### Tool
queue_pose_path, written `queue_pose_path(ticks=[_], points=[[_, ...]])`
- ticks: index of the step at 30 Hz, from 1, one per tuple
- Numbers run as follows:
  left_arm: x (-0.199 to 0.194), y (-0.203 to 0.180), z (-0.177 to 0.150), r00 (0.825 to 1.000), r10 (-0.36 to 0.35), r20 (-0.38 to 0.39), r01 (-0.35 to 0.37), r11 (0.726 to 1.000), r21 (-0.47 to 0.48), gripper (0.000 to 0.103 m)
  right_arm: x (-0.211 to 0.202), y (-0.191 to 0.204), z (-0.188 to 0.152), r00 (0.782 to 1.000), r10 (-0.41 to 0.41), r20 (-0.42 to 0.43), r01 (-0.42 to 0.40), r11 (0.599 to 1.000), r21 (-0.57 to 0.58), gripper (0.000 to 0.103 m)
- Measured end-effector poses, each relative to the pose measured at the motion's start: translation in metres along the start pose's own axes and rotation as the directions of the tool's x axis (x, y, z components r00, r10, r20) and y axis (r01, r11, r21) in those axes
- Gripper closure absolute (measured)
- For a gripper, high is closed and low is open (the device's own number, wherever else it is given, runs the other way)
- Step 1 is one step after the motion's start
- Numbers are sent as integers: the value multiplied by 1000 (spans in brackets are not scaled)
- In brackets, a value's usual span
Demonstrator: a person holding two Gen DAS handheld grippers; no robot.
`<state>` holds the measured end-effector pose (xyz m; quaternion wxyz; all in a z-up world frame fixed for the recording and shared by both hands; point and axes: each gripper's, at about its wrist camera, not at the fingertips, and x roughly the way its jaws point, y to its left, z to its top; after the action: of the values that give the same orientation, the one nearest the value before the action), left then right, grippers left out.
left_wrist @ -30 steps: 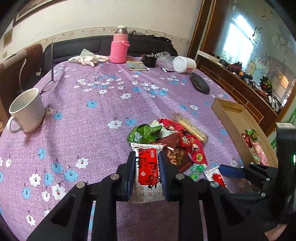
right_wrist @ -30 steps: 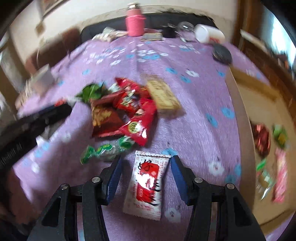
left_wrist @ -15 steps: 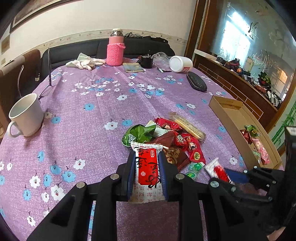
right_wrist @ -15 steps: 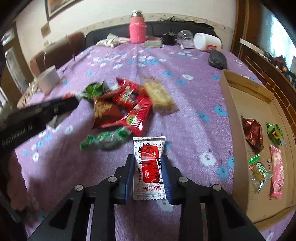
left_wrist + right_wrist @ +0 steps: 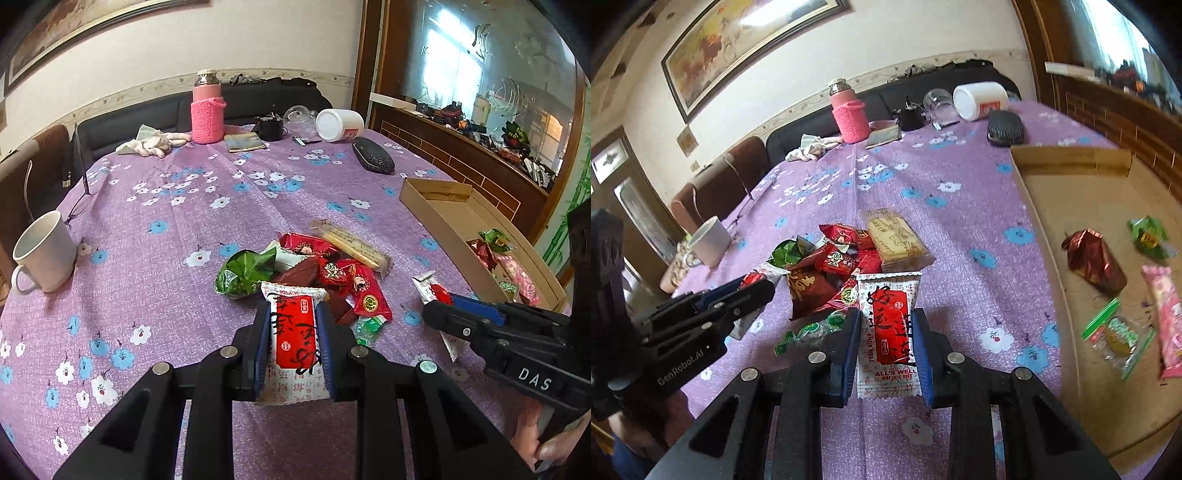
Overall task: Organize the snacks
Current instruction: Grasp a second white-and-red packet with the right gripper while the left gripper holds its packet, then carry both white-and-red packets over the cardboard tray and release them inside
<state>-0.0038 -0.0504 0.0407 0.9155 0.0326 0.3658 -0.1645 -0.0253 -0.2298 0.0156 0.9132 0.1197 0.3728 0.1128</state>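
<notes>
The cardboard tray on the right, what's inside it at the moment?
The cardboard tray holds a dark red foil snack, a green candy, a pink packet and a clear green-edged packet. Its near end is out of view.

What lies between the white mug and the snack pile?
Only bare tablecloth lies between the mug and the snack pile, seen in the left wrist view.

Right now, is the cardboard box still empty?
No. The right wrist view shows the cardboard box already holding several snacks, including a dark red packet and a pink packet.
</notes>
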Motion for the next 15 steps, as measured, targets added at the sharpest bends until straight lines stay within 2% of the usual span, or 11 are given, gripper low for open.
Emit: queue_pose_path(ticks=[6,15], points=[[0,-1,0,1000,15,11,-15,1000,6,80,-2,5,-2,1000,19,10,-19,1000,-19,74],[-3,-2,0,999,48,27,-48,999,17,80,-9,7,-3,999,5,46,-3,1000,-31,74]])
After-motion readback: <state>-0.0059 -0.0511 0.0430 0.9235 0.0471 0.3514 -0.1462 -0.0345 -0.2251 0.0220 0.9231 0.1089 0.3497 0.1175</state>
